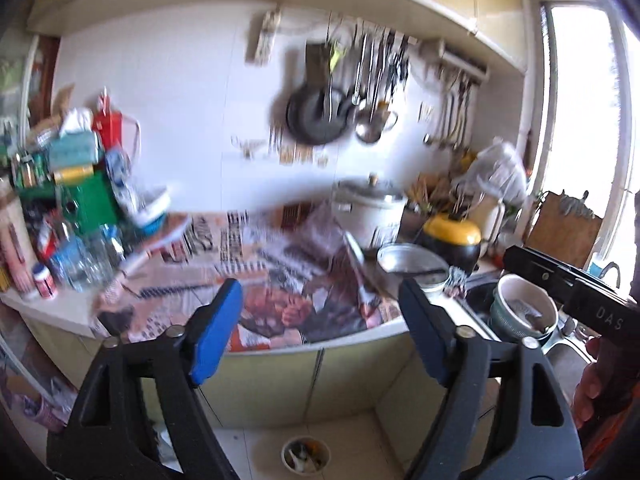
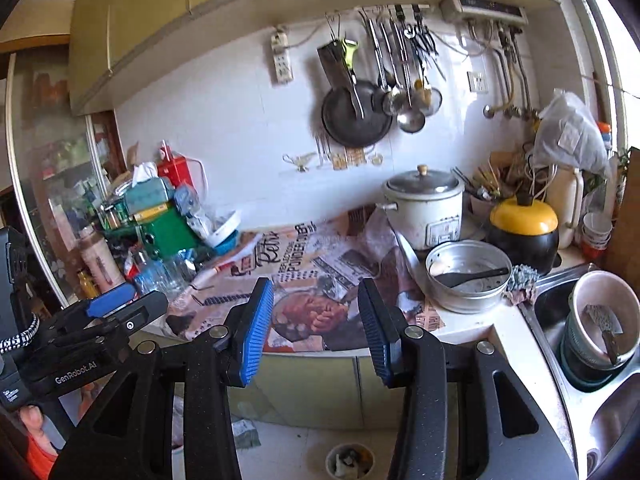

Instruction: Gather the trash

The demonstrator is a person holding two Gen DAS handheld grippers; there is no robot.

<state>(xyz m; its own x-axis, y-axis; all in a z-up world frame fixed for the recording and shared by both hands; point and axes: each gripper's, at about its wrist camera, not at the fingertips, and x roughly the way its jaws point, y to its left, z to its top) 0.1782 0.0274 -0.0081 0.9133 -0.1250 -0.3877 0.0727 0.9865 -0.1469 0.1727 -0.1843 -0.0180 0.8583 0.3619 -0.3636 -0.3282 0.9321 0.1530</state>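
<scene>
The left gripper [image 1: 320, 328], with black arms and blue ribbed pads, stands wide apart with nothing between its fingers. The right gripper [image 2: 316, 328] is parted to a narrower gap and is likewise empty. In the right wrist view the left tool sits low to the left of the right gripper, its black body printed "GenRobot.AI". In the left wrist view the right tool crosses in from the right, marked "DAS", with a hand [image 1: 592, 392] gripping it below.

Just beyond both grippers lies a counter covered with printed newspaper sheets [image 2: 320, 280]. "POWDER" and a script word like "Retro" can be read on them; the rest is too small. Below the grippers, on the tiled floor, stands a small round white bin [image 2: 349, 462] holding scraps of trash.

To the right of the right gripper sit a shallow aluminium pot with a black spatula inside [image 2: 468, 276], a white rice cooker with a steel lid [image 2: 424, 208], a yellow-lidded black pot [image 2: 524, 228] and a steel sink [image 2: 560, 364] holding stacked bowls. To the left rises a heap of bottles and boxes [image 2: 160, 216], its labels unreadable. Straight ahead on the white tiled wall hang a dark frying pan [image 2: 356, 116] and steel ladles.
</scene>
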